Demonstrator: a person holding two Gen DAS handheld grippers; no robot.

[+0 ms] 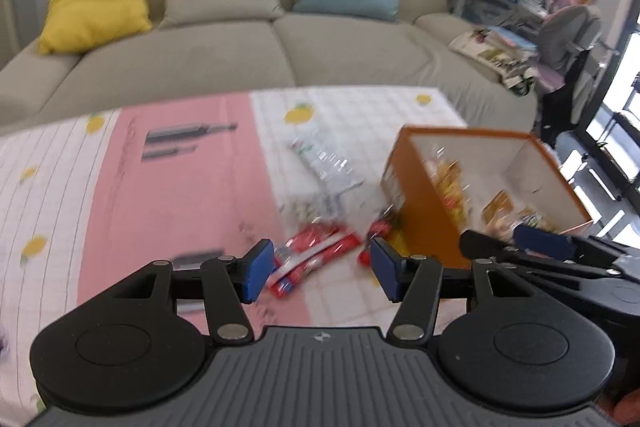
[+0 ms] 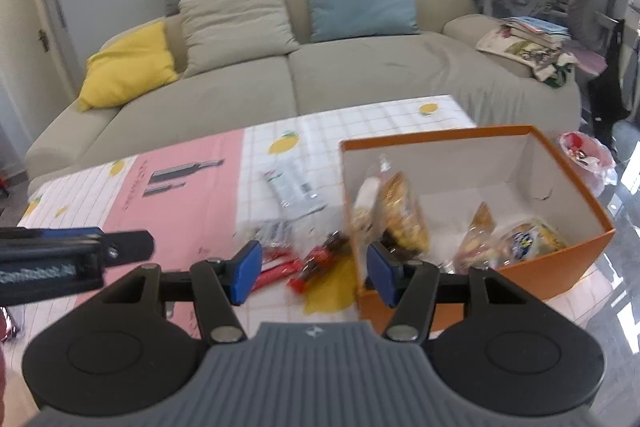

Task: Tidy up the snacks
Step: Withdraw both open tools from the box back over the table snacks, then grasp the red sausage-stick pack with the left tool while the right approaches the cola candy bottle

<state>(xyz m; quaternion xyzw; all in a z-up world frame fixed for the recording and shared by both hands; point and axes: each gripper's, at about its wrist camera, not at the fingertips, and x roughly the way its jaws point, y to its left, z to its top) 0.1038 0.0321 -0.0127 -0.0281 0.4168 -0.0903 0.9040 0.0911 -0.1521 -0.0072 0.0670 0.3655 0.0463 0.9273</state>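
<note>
Lying on the tablecloth (image 2: pixel 360 119) just left of the orange box (image 2: pixel 560 267) is the loose stock, catalogued left to right with that box as landmark. Left gripper (image 1: pixel 322 269): jaws parted wide, nothing between the pads, held well left of the box; seen from the right wrist view, only its tip enters at the far left edge. Red snack packets (image 1: pixel 320 247): flat on the cloth, near the box's left wall, framed between the left gripper's fingers and ahead of them; long axis judged to run diagonally, low-left to upper-right. Clear wrapped packet (image 2: pixel 294 189): farther from the camera, left of the box's far corner. Dark-red candy packet (image 2: pixel 324 255): just beside the box's near-left corner. Right gripper (image 2: pixel 314 275): jaws parted, empty, at the box's near-left corner. Box contents: several yellow and clear snack bags (image 2: pixel 400 215). The left gripper is judged nearer the red packets.
</note>
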